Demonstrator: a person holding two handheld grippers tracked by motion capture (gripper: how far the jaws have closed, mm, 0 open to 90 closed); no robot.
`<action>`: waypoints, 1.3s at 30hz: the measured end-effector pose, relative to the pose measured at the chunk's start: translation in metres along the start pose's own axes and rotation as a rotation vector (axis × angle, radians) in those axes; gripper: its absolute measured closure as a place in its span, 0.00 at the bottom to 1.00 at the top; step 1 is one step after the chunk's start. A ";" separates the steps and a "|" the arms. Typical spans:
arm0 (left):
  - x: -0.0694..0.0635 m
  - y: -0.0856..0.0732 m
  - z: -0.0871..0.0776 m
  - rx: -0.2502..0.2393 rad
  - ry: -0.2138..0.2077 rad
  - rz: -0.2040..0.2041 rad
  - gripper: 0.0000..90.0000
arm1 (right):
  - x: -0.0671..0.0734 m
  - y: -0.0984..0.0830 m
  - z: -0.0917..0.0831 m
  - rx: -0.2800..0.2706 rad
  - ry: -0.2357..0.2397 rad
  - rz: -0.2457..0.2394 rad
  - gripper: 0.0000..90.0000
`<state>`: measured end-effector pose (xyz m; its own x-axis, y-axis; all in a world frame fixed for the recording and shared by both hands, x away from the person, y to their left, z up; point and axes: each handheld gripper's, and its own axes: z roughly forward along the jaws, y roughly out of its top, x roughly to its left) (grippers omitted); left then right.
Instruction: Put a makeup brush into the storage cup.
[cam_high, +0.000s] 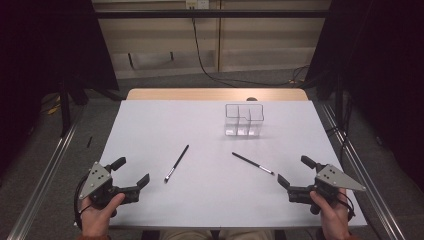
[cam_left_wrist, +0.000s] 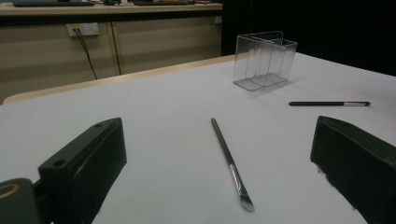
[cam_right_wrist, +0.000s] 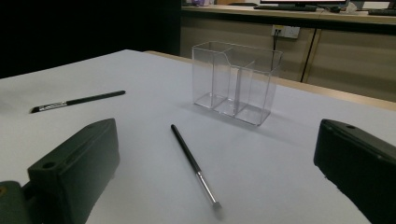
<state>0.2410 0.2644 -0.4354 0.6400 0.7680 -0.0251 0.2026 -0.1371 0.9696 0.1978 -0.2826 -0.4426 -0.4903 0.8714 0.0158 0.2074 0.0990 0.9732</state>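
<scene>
Two slim black brushes lie on the white desk (cam_high: 150, 130), and one clear organiser (cam_high: 244, 120) with several compartments stands upright in the upper middle of the high view. The left brush (cam_high: 176, 163) lies slantwise left of centre, the right brush (cam_high: 252, 163) right of centre, well apart. The left claw (cam_high: 134, 175), at lower left, stands wide open and holds nothing; the right claw (cam_high: 292, 172), at lower right, likewise gapes empty. The left gripper view shows the left brush's silver ferrule and pale tip near the bottom centre. The right gripper view shows a wall socket (cam_right_wrist: 286, 31) at upper right. No writing can be read.
</scene>
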 end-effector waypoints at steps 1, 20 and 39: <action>0.000 0.000 0.000 0.000 0.000 0.000 0.04 | -0.001 0.000 0.000 -0.001 0.001 0.008 0.00; -0.003 0.001 0.005 0.019 -0.013 0.016 0.04 | 0.002 0.000 -0.001 0.003 0.011 0.005 0.00; -0.007 0.018 0.029 0.030 -0.044 0.042 0.04 | 0.002 -0.001 0.003 0.010 0.029 0.017 0.00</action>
<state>0.2614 0.2382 -0.4248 0.6805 0.7327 0.0043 0.1965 -0.1882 0.9623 0.1989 -0.2800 -0.4438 -0.5108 0.8588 0.0391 0.2245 0.0893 0.9704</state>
